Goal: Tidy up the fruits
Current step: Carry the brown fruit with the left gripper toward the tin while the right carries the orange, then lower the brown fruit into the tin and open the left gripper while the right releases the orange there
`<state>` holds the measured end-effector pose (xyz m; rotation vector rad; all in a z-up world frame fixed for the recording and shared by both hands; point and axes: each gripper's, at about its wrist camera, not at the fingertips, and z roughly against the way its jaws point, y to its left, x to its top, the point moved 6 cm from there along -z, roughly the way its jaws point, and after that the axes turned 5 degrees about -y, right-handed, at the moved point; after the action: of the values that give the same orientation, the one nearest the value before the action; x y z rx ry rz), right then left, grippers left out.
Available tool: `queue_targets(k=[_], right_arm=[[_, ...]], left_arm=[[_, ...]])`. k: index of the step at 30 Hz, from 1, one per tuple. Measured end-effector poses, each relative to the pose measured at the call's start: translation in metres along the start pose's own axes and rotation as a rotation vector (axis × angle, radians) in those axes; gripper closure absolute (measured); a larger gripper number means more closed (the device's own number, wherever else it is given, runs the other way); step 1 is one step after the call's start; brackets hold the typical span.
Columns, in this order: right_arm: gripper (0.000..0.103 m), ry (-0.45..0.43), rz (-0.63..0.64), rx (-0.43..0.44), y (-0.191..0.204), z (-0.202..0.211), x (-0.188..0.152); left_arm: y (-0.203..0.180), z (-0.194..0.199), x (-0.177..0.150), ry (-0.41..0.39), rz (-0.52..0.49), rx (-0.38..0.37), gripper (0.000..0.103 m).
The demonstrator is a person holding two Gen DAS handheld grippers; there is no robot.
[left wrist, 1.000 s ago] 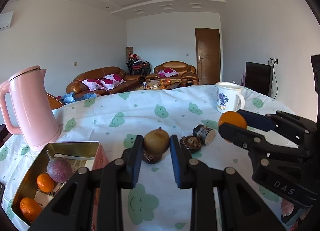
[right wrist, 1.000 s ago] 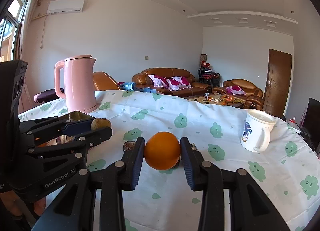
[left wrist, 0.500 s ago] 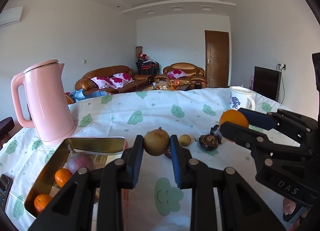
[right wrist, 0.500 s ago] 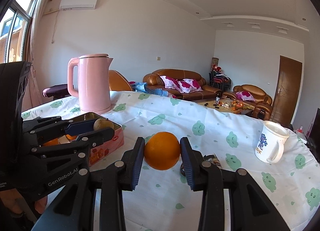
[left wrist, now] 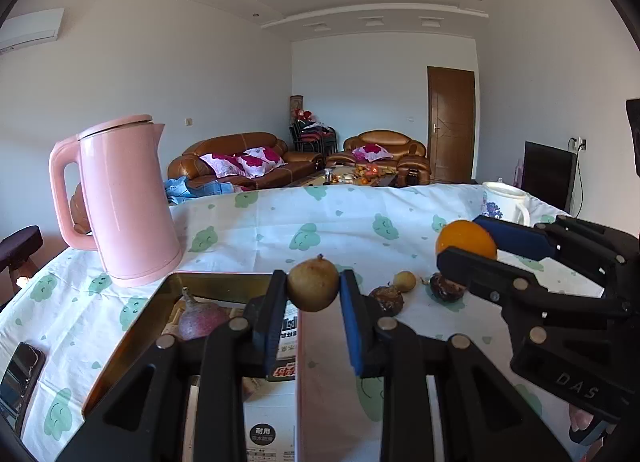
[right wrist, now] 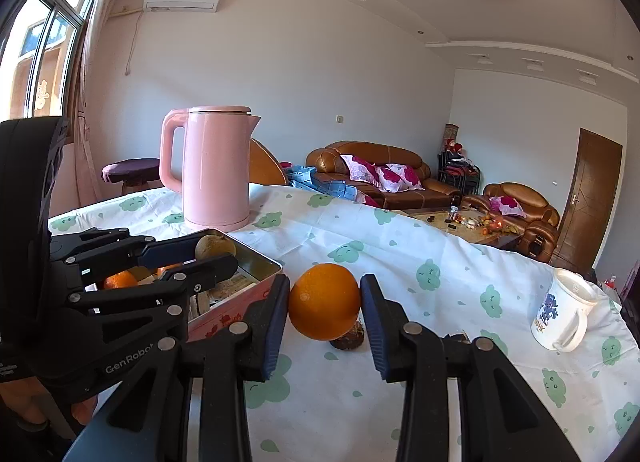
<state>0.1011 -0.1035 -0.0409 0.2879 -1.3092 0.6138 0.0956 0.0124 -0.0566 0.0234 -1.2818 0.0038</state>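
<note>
Both hands have swung toward the tin over the last moment. Nearest, the left gripper (left wrist: 313, 294) has its jaws clamped on a brownish round fruit (left wrist: 313, 283), now right over the tin (left wrist: 224, 280) edge where a second ago it hung over bare cloth. Beside it, the right gripper (right wrist: 324, 308) pinches the orange (right wrist: 324, 296), short of the tin. Further out, small dark fruits (left wrist: 447, 288) remain on the surface (left wrist: 344, 218). I'd say both drops are close.
</note>
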Motion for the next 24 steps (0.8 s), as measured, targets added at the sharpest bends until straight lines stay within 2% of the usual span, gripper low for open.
queue_targets(k=[24], right_arm=[[0.065,-0.002,0.074,0.091,0.048,-0.024,0.021]], left_arm=[[0.053,0.007,-0.002,0.011,0.047,0.086,0.075]])
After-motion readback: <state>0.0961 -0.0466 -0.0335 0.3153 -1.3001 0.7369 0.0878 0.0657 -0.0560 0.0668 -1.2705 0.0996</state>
